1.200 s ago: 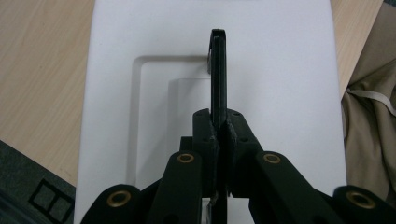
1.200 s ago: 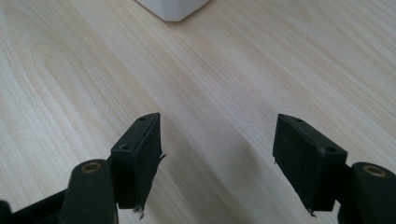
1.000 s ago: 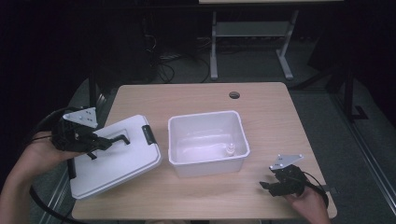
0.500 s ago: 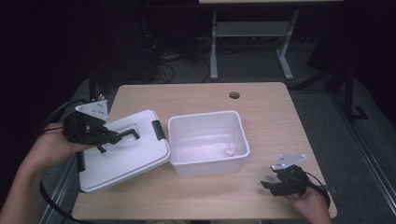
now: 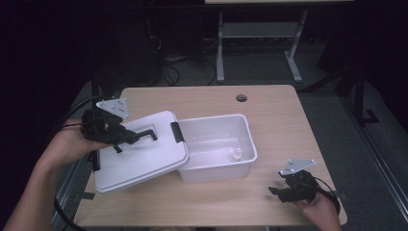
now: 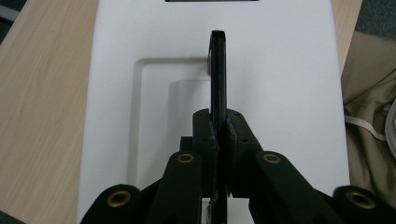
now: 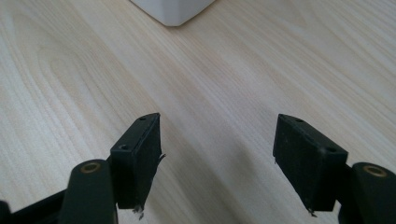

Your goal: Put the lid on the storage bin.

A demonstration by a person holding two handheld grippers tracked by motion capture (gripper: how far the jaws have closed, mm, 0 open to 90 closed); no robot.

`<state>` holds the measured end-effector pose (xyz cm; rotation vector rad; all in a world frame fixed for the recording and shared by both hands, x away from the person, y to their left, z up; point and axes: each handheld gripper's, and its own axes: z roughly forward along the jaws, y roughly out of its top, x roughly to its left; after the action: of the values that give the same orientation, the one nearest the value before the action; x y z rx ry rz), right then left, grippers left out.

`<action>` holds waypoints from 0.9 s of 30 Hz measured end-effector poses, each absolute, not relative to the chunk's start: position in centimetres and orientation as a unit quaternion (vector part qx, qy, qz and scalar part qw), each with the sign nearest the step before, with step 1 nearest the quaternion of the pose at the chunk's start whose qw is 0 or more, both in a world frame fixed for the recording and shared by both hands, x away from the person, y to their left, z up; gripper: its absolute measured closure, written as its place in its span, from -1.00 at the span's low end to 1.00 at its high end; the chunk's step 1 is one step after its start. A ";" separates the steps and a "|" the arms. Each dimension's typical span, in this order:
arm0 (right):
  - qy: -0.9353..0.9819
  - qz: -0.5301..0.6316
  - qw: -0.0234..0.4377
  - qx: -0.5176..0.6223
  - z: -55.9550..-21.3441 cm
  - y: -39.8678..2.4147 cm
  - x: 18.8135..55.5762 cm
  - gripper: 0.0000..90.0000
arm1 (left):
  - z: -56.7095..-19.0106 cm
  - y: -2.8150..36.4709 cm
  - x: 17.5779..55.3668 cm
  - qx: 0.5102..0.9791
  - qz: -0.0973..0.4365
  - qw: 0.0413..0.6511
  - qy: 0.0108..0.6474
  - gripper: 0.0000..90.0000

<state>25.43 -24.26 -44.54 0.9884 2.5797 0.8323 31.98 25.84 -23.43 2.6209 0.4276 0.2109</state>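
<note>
A white box lid (image 5: 139, 156) with a black handle (image 5: 144, 133) hangs tilted over the table's left side, its right edge overlapping the left rim of the open white box (image 5: 248, 139). My left gripper (image 5: 126, 138) is shut on that handle (image 6: 217, 74), which stands upright between the jaws in the left gripper view, above the white lid (image 6: 280, 84). Inside the box a small white bottle (image 5: 236, 154) stands near the front right. My right gripper (image 5: 275, 191) rests low at the table's front right, open, with bare wood between its fingers (image 7: 140, 144).
The wooden table (image 5: 279, 115) has a round cable hole (image 5: 241, 98) at the back. A corner of the white box (image 7: 170, 11) shows ahead of the right gripper. Beige cloth (image 6: 369, 102) lies beyond the lid's right side. A metal stand (image 5: 260, 29) stands behind the table.
My left gripper has carried the lid up and to the right, from flat on the table's left to overlapping the box's left rim. The right gripper has stayed put.
</note>
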 end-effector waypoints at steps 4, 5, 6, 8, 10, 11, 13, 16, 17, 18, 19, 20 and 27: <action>0.888 0.286 0.126 0.339 -44.5 -24.2 25.4 -0.30 | -23.5 24.9 32.2 0.957 0.071 0.237 0.154 0.87; 0.887 0.286 0.125 0.339 -44.5 -24.2 25.4 -0.30 | -23.5 24.6 32.4 0.957 0.071 0.237 0.149 0.87; 0.888 0.286 0.125 0.338 -44.5 -24.2 25.5 -0.30 | -23.5 24.3 32.4 0.957 0.070 0.237 0.149 0.87; 0.888 0.287 0.125 0.337 -44.5 -24.2 25.5 -0.30 | -23.4 23.7 32.6 0.958 0.069 0.237 0.146 0.87; 0.887 0.288 0.126 0.338 -44.5 -24.2 25.5 -0.30 | -23.3 22.8 32.9 0.959 0.069 0.238 0.140 0.87; 0.886 0.289 0.126 0.339 -44.5 -24.3 25.5 -0.30 | -23.3 22.6 33.0 0.959 0.069 0.239 0.137 0.87; 0.886 0.291 0.126 0.339 -44.4 -24.3 25.5 -0.30 | -23.2 21.9 33.3 0.960 0.069 0.240 0.130 0.87; 0.885 0.293 0.126 0.339 -44.4 -24.3 25.6 -0.30 | -23.3 21.1 33.7 0.961 0.067 0.238 0.125 0.87; 0.885 0.293 0.126 0.338 -44.4 -24.3 25.6 -0.30 | -23.3 20.9 33.9 0.961 0.066 0.237 0.123 0.87; 0.885 0.292 0.124 0.340 -44.4 -24.3 25.5 -0.30 | -23.4 20.6 34.0 0.962 0.066 0.237 0.122 0.87; 0.885 0.292 0.123 0.341 -44.4 -24.3 25.5 -0.30 | -23.5 20.4 34.1 0.962 0.064 0.236 0.120 0.87; 0.885 0.292 0.122 0.342 -44.4 -24.2 25.5 -0.30 | -23.5 20.2 34.3 0.962 0.063 0.238 0.119 0.87; 0.887 0.291 0.122 0.338 -44.5 -24.1 25.4 -0.30 | -23.9 18.5 35.0 0.963 0.055 0.240 0.109 0.87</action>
<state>25.39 -24.11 -44.46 0.9850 2.5881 0.8482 35.02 18.48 -23.86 2.6354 0.2984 0.1502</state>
